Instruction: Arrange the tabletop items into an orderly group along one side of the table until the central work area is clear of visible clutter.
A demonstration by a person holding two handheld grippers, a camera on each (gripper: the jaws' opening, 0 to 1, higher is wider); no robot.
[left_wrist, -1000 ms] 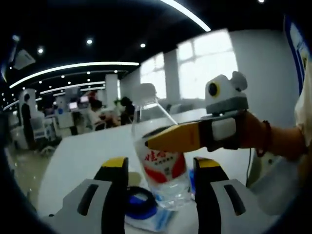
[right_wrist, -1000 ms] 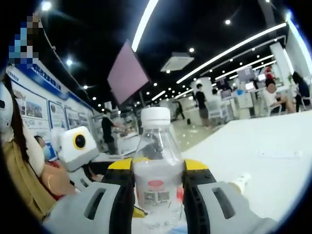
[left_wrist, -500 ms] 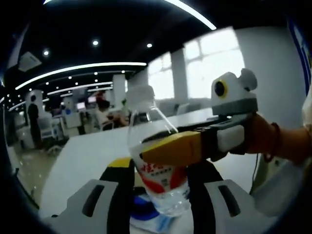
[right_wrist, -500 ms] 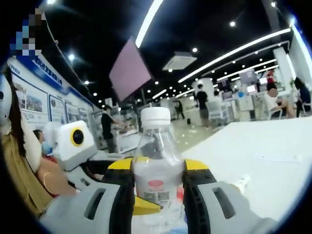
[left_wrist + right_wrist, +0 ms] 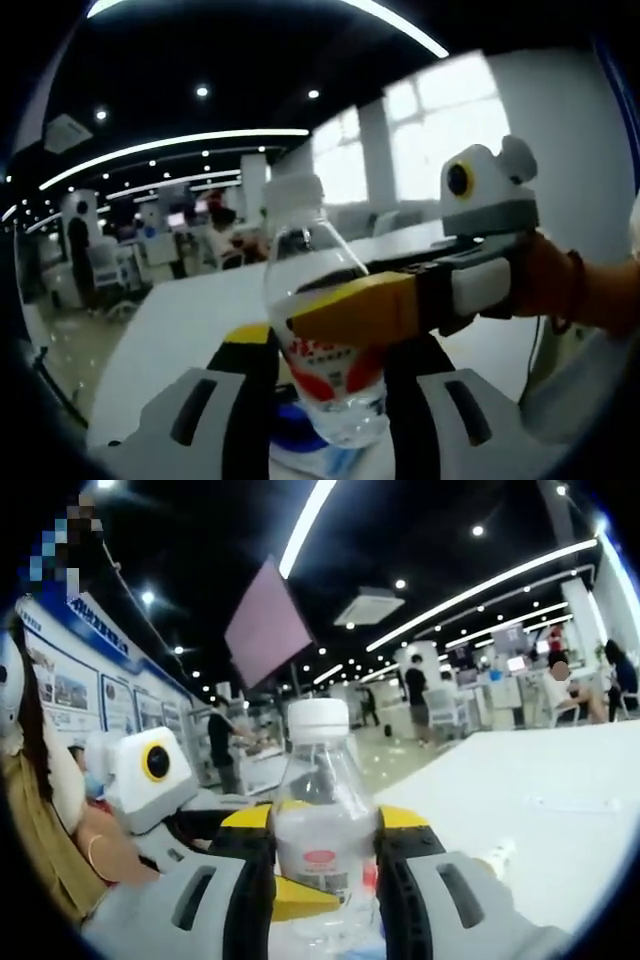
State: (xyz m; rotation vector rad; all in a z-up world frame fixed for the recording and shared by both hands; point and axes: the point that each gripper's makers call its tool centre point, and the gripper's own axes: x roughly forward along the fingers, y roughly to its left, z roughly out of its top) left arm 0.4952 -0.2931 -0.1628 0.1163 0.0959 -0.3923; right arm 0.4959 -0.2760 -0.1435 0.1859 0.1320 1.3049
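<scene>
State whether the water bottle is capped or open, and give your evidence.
Capped: a white cap sits on the neck of the water bottle, held between the right gripper jaws.

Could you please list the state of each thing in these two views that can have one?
Clear plastic water bottle with a red label: upright, white cap on, held above the white table.
Right gripper: shut on the bottle.
Left gripper: jaws either side of the bottle; contact unclear.
Blue ring-shaped item: lying flat below the bottle.
</scene>
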